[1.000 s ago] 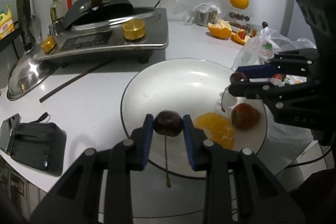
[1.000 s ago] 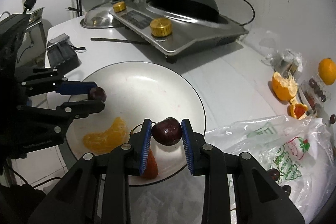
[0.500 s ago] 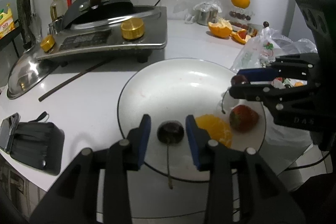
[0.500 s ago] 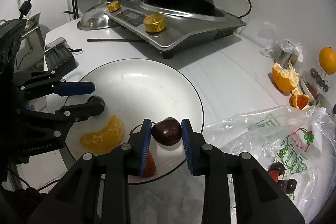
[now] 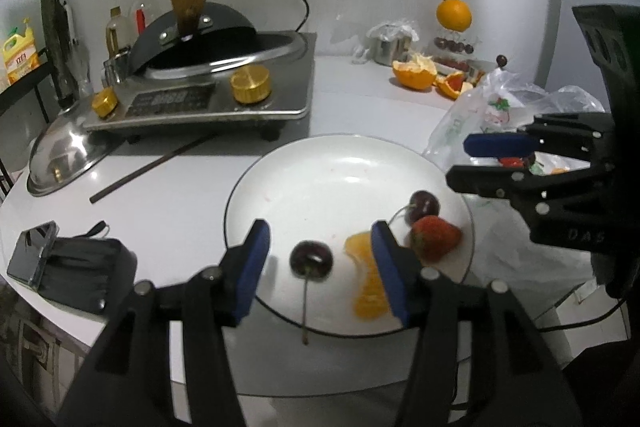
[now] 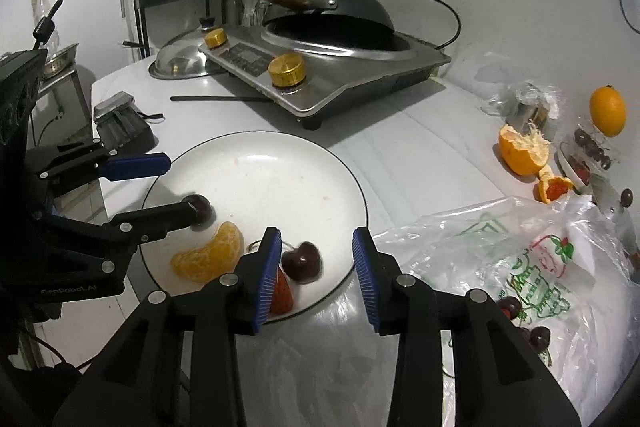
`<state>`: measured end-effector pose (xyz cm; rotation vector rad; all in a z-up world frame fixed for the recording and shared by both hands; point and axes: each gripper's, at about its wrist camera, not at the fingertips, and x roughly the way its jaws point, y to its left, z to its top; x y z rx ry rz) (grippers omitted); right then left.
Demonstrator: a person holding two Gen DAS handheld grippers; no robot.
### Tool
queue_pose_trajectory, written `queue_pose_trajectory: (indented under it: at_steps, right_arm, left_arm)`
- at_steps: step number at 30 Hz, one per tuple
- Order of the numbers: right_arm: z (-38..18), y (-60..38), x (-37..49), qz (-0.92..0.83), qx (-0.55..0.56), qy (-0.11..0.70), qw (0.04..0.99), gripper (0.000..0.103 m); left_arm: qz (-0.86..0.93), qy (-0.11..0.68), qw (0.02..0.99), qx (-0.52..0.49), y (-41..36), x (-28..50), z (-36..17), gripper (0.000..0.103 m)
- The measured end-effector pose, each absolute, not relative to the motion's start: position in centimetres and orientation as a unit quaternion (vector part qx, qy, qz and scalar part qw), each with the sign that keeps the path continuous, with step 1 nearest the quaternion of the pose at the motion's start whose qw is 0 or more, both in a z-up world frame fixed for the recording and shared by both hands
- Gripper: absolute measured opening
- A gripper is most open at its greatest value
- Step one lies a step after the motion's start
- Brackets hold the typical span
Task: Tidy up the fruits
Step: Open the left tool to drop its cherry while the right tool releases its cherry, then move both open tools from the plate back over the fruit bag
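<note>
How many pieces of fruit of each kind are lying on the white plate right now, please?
Cherries: 2
Strawberries: 1
Orange segments: 1
Total on the white plate: 4

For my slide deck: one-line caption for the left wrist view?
Left gripper, jaws just opened, over a released cherry on the plate; right gripper open too.

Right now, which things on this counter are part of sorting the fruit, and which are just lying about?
Part of the job:
white plate
two cherries
strawberry
orange segment
plastic bag of fruit

Lying about:
induction cooker with wok
steel lid
chopstick
orange peel
</note>
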<state>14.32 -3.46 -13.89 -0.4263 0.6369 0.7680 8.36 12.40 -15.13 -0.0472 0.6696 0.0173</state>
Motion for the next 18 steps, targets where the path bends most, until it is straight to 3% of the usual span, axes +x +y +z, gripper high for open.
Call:
queue_pose_trajectory:
  at_steps: [18]
  right_arm:
    - [-12.1, -8.8, 12.0, 0.352, -0.178, 0.280, 0.875, 0.039]
  left_arm:
    - [-0.006, 0.309, 0.951, -0.004, 7.8, 7.1, -12.5, 0.056]
